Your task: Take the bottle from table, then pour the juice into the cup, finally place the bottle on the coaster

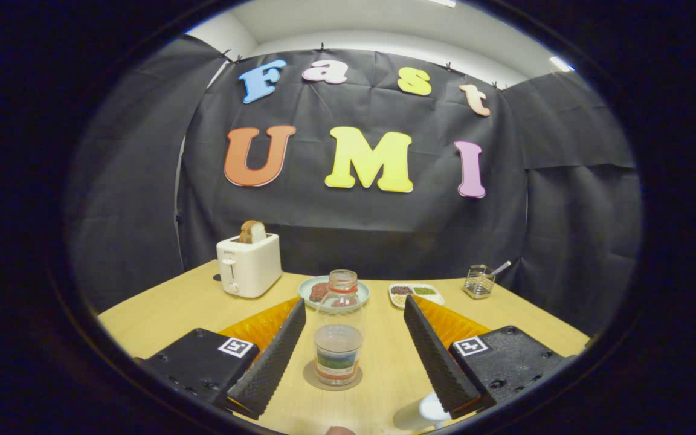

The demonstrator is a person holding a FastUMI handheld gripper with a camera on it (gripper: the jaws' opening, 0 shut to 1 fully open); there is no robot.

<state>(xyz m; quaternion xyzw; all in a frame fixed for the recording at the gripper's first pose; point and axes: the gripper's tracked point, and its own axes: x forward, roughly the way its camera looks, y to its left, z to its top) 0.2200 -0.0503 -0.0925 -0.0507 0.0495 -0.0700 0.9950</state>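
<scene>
Gripper view looks along the claw (354, 350), whose two fingers stand spread wide apart and press on nothing; between them, at lower centre of the frame, the bottle (338, 329) stands upright on the round coaster (332, 379), clear of both fingers, with a little pale juice in its lower part; the cup (425, 412) sits at the bottom right, partly hidden behind the right finger; on the wooden bench (173, 308), beyond the bottle, a plate (334, 292) holds dark food; left of it stands a white toaster (248, 264) with a slice of bread (253, 231); to the right lie a small divided dish (415, 293) and a wire holder (480, 282)
</scene>
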